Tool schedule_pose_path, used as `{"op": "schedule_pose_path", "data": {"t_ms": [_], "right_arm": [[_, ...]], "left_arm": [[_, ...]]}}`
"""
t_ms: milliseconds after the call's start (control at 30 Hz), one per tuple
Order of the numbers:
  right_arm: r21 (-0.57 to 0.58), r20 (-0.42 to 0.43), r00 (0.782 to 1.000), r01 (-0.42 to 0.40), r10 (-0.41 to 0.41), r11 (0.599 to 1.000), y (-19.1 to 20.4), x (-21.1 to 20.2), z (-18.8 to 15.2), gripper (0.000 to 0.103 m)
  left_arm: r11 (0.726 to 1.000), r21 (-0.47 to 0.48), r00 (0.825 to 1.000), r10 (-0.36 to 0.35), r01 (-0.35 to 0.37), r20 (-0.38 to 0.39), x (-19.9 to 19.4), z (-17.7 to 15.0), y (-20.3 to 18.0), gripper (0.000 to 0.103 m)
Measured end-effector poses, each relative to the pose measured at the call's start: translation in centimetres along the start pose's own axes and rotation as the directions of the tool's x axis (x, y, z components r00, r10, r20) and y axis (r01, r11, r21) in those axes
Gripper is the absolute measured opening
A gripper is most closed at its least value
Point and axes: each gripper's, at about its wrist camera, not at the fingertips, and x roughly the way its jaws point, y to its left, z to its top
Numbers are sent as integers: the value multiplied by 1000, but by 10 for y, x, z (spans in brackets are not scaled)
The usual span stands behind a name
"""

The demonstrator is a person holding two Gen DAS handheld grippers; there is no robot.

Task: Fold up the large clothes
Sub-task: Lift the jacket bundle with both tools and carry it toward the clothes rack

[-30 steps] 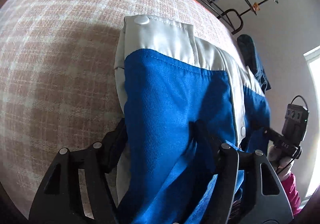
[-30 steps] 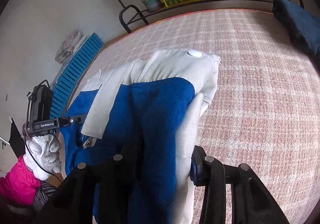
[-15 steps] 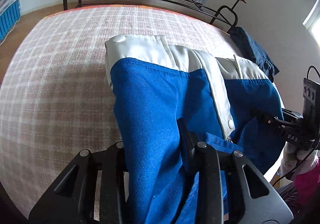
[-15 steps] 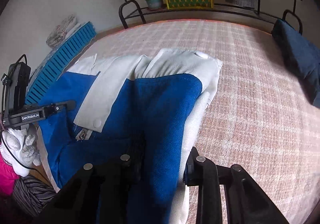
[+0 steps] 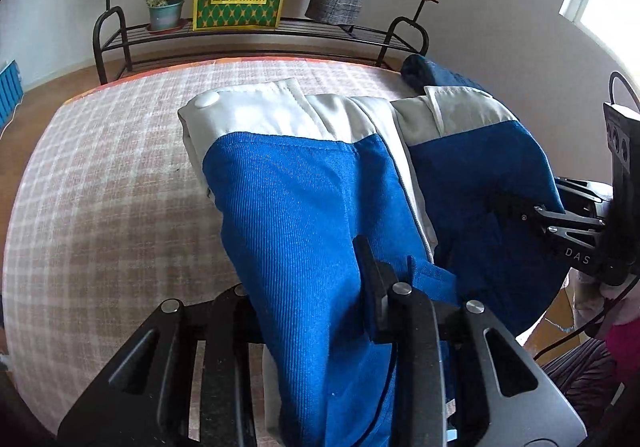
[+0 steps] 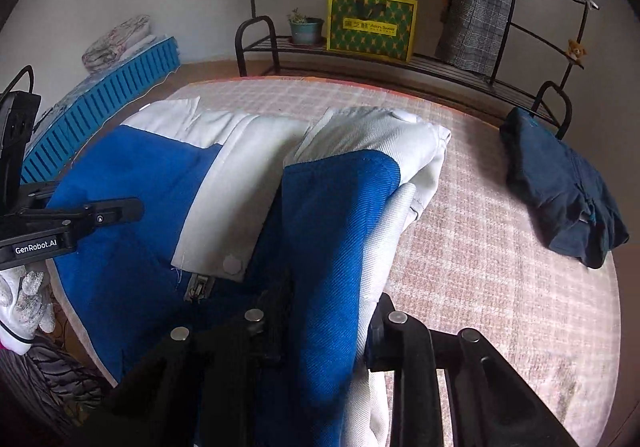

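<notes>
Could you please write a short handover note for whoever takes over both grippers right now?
Left gripper: its fingers have closed on the blue-and-white jacket and grip a fold of blue cloth.
Right gripper: also just closed, clamped on the other side of the same jacket.
The jacket hangs from both grippers over the plaid-covered table, its white collar end resting on the cover. A dark blue garment lies at the table's right edge, apart from it.
Done: both grips taken and the near end lifted.
Left: probably carry the held end over the collar end, lay it flat, then release.
</notes>
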Motion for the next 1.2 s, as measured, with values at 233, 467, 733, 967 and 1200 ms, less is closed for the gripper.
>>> {"op": "schedule_pose_path", "data": {"t_ms": [233, 467, 733, 967, 1200], "right_arm": [[-11, 49, 995, 91, -90, 996, -30, -41, -1, 24], [7, 69, 985, 157, -157, 988, -69, -66, -2, 24], [22, 86, 969, 229, -230, 973, -121, -85, 5, 24], [32, 91, 955, 280, -282, 959, -174, -88, 15, 24], [59, 100, 938, 329, -333, 943, -238, -84, 38, 24]], "left_arm": [[996, 69, 998, -50, 48, 34, 0, 16, -50, 29], [989, 116, 994, -99, 93, 48, 13, 40, -98, 29], [978, 162, 987, -144, 132, 66, 40, 73, -151, 29], [968, 188, 981, -181, 165, 69, 78, 106, -191, 29], [955, 214, 970, -226, 204, 86, 124, 159, -234, 29]]}}
